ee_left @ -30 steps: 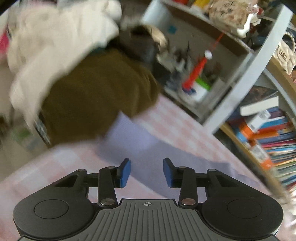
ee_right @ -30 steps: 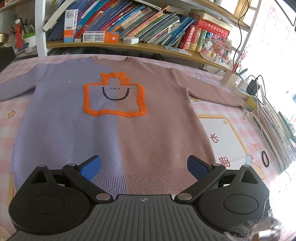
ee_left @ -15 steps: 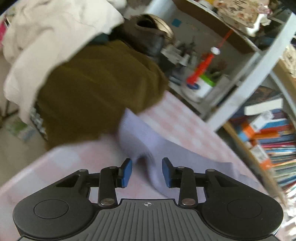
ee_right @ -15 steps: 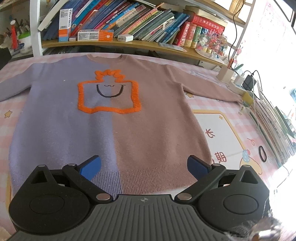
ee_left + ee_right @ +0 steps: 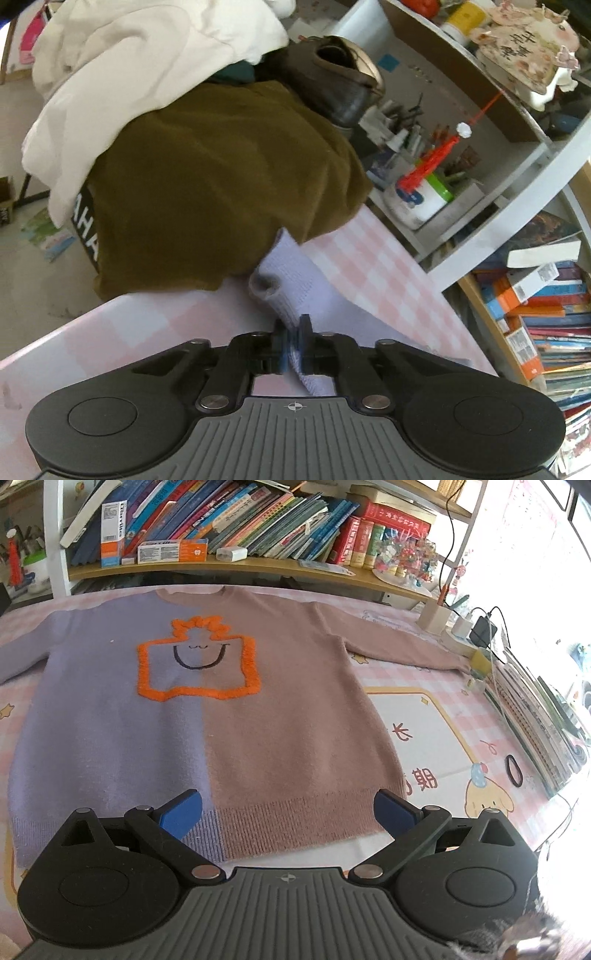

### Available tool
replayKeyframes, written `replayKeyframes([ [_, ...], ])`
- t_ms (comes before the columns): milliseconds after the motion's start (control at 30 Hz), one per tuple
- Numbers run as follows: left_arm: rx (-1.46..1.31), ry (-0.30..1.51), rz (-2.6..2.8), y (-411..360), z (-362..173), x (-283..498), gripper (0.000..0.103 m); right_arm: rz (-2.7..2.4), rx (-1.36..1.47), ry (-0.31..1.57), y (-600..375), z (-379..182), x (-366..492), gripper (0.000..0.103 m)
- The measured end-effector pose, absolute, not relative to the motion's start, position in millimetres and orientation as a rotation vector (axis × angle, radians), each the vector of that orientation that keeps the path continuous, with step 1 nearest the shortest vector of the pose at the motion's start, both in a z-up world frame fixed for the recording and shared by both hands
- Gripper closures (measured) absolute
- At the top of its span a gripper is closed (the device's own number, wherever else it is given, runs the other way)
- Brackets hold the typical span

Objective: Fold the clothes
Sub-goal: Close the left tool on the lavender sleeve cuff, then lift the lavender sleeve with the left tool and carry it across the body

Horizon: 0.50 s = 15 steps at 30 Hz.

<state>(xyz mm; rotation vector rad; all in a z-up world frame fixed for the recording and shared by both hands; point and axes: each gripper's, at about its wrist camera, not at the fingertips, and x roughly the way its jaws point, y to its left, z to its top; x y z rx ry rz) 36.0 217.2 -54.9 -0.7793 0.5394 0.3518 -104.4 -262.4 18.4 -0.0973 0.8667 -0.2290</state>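
A sweater [image 5: 207, 716], lilac on its left half and dusty pink on its right, lies flat, front up, on the pink checked tabletop [image 5: 424, 716], with an orange outlined smiley on the chest. Its lilac sleeve [image 5: 295, 280] reaches the table's left end in the left wrist view. My left gripper [image 5: 291, 345] is shut on the cuff of that sleeve, and the knit bunches up between the blue pads. My right gripper [image 5: 288, 810] hovers open, jaws wide, just over the ribbed bottom hem [image 5: 295, 816] with nothing between its fingers.
An olive-brown cloth [image 5: 207, 184] and a cream garment [image 5: 140, 62] are piled just past the table's left end. Bookshelves [image 5: 236, 524] line the far edge. A black hair tie [image 5: 514, 771], a charger [image 5: 482, 627] and cables sit at the right.
My left gripper has closed its pads on the lilac sleeve cuff, which had been lying loose between them, and it has sunk slightly. The right gripper stays open over the hem.
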Motion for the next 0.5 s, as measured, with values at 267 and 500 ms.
replayKeyframes([
  [267,-0.733,0.444,0.299,204.2,-19.4,20.1,0.100,-0.204,-0.095,0.855,-263.7,17.4,-101.8,0.003],
  [500,-0.732,0.374,0.253,187.4,5.3,17.5,0.100,-0.157,-0.093,0.840,-269.8,16.6,-96.6,0.003],
])
